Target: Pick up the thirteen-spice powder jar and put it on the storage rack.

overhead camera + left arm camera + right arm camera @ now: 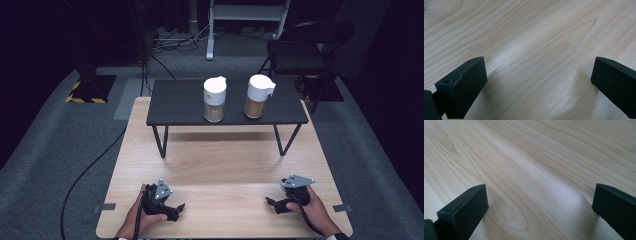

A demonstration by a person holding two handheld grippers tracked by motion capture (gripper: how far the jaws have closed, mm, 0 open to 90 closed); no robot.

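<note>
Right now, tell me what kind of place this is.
Probably a recording studio or lab: dark curtained walls, cables across grey carpet, hazard-striped stand base, and a wooden table staged with two jars.

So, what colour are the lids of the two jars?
White, on both jars; the high view shows it best.

A recording studio or lab: black-curtained walls, grey carpet [45, 145], hazard-taped stand base [90, 89], trailing floor cables [175, 40], folding chair [305, 52] beyond the table [220, 160].

A black folding chair [311, 47] stands at upper right; a white metal stand [248, 15] at top centre; black cables [95, 165] cross the grey carpet [45, 150] at left.
</note>
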